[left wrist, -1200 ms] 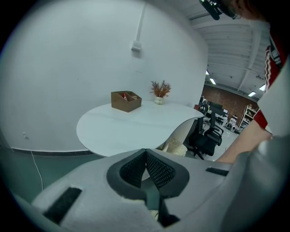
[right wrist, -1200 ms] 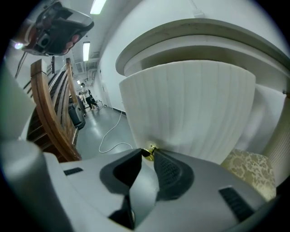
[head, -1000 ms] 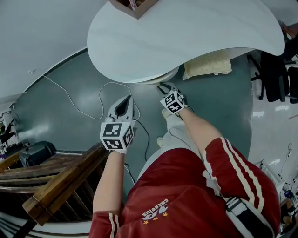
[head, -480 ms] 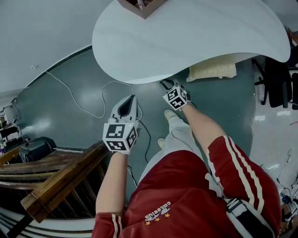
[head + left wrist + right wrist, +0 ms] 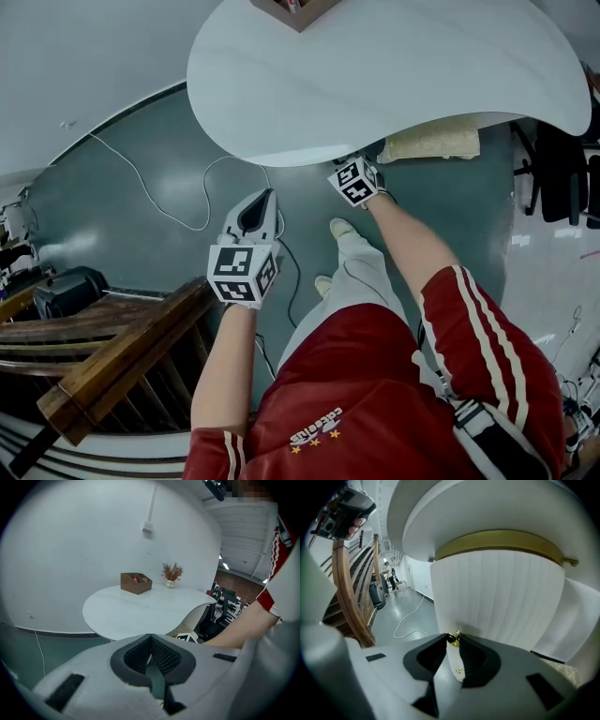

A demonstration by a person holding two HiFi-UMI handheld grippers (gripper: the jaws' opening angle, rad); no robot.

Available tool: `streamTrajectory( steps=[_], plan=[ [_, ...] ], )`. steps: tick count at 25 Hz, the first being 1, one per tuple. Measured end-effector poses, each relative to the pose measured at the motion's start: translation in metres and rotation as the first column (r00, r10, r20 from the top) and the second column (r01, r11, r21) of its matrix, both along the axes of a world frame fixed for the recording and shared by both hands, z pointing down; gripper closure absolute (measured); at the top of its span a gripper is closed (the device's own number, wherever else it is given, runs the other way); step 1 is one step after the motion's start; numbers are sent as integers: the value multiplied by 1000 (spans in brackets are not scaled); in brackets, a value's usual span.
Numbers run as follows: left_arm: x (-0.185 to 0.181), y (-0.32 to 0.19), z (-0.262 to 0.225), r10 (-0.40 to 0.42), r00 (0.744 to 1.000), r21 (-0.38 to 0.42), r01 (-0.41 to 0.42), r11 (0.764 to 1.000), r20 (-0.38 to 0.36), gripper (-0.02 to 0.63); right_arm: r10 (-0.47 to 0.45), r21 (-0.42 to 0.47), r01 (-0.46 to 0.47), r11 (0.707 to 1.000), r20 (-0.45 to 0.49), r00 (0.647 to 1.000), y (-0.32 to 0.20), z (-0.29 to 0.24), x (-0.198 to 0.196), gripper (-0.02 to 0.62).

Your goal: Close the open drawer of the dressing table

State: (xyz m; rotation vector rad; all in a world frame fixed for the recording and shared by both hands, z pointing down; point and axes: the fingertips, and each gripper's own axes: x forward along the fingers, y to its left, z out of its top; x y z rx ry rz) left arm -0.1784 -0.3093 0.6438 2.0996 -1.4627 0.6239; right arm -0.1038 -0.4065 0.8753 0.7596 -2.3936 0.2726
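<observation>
Nearly done, apparently. Pinching the gold knob (image 5: 451,639) firmly in the right gripper (image 5: 453,644), with the ribbed drawer front (image 5: 497,597) straight ahead of its jaws, seemingly tucked beneath the table (image 5: 375,75). Holding the left gripper (image 5: 150,639) closed and empty, well aside. Remaining: confirm seated flush, then release.

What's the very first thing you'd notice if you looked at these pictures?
The big white rounded tabletop fills the top of the head view, with a person's red jacket with white stripes below it. Under the table's edge, the right gripper pinches a tiny gold knob on the white ribbed drawer front. The left gripper hangs shut and empty over the dark green floor.
</observation>
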Motion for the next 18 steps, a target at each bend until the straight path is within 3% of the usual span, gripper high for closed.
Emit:
streamTrajectory(
  steps=[10,13,18],
  plan=[
    [-11,0,-2,-28,1000,8,28,1000,-5,603,-2,25,3,1000,-40,999,-8,-2,-2,498],
    [-13,1,-2,-52,998,1,52,999,-26,603,-9,3,9,1000,-40,999,-3,-3,-1,465],
    [-10,3,-1,-75,996,15,76,997,-58,603,16,6,-15,1000,-75,997,-3,-5,18,465]
  ],
)
